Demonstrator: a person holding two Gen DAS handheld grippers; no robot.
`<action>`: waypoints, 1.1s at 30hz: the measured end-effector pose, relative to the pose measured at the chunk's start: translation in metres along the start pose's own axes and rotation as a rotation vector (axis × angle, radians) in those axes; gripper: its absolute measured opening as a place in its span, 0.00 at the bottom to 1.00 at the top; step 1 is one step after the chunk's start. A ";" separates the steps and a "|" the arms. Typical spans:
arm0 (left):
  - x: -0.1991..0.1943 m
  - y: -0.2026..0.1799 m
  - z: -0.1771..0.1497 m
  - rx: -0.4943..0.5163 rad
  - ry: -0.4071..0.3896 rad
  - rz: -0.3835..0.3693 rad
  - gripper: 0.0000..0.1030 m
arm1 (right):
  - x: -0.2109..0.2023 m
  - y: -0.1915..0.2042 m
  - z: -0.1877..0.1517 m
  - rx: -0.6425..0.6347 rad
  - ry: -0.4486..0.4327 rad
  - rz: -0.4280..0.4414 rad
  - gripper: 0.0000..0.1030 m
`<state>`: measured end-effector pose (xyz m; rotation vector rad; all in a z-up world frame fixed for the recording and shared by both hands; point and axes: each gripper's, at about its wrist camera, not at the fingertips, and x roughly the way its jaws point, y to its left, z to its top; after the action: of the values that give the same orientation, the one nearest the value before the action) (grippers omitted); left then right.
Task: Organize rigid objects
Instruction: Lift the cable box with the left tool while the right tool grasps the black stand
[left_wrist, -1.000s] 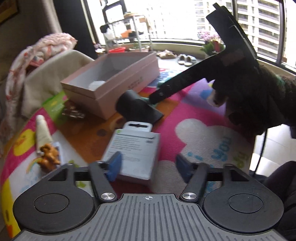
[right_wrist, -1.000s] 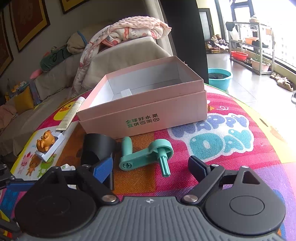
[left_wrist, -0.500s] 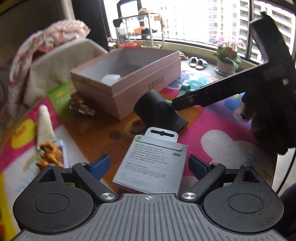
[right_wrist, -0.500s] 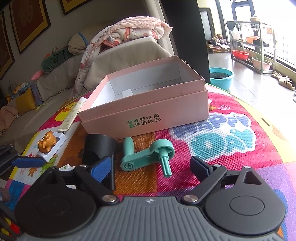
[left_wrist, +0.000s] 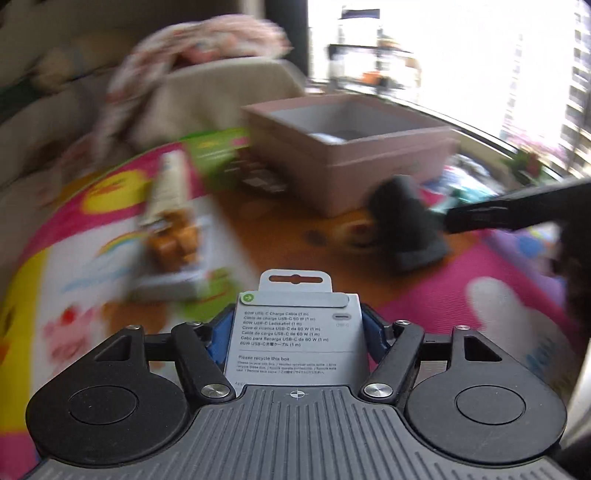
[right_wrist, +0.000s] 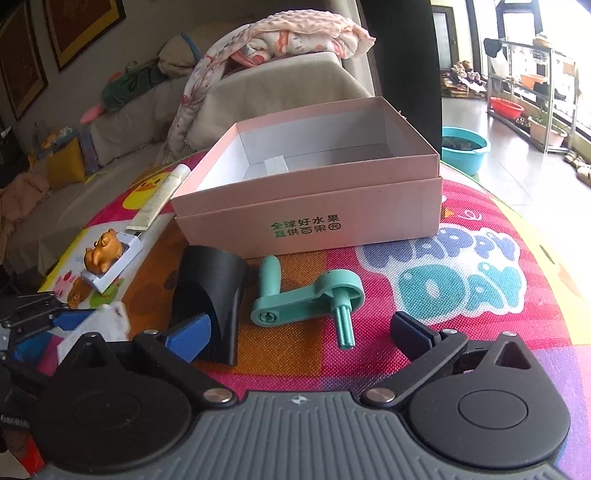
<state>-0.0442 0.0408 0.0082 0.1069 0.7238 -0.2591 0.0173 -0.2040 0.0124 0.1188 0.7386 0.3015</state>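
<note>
A white charge-cable box (left_wrist: 295, 328) stands between the blue pads of my left gripper (left_wrist: 295, 330). The jaws are closing and the pads press on its two sides. It stays sharp while the table behind blurs. The right wrist view shows this gripper (right_wrist: 55, 325) and box (right_wrist: 107, 321) at lower left. My right gripper (right_wrist: 299, 330) is opening wide with nothing between its fingers. It hovers just short of a teal crank handle (right_wrist: 306, 299) lying on the mat. An open pink box (right_wrist: 306, 221) sits behind the crank.
A black cone-shaped piece (right_wrist: 210, 291) lies left of the crank. An orange bear figure (right_wrist: 103, 254) on a white base and a cream tube (right_wrist: 162, 199) lie left of the pink box. A covered sofa (right_wrist: 277, 81) stands beyond the round table's colourful mat (right_wrist: 461, 280).
My left gripper has rolled, moved onto the white cable box and closed its pads on it. My right gripper has stayed in place while its jaws spread wider.
</note>
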 end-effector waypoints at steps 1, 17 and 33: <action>-0.002 0.007 -0.002 -0.059 -0.005 0.035 0.72 | -0.007 0.005 -0.002 -0.018 -0.041 -0.013 1.00; -0.017 0.020 -0.019 -0.143 -0.073 0.008 0.72 | 0.031 0.104 0.001 -0.383 0.007 -0.088 0.49; -0.052 0.006 -0.035 -0.028 0.069 -0.048 0.72 | -0.046 0.070 -0.025 -0.380 -0.010 -0.089 0.49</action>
<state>-0.1024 0.0637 0.0167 0.0724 0.7992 -0.2922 -0.0472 -0.1522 0.0386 -0.2711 0.6631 0.3509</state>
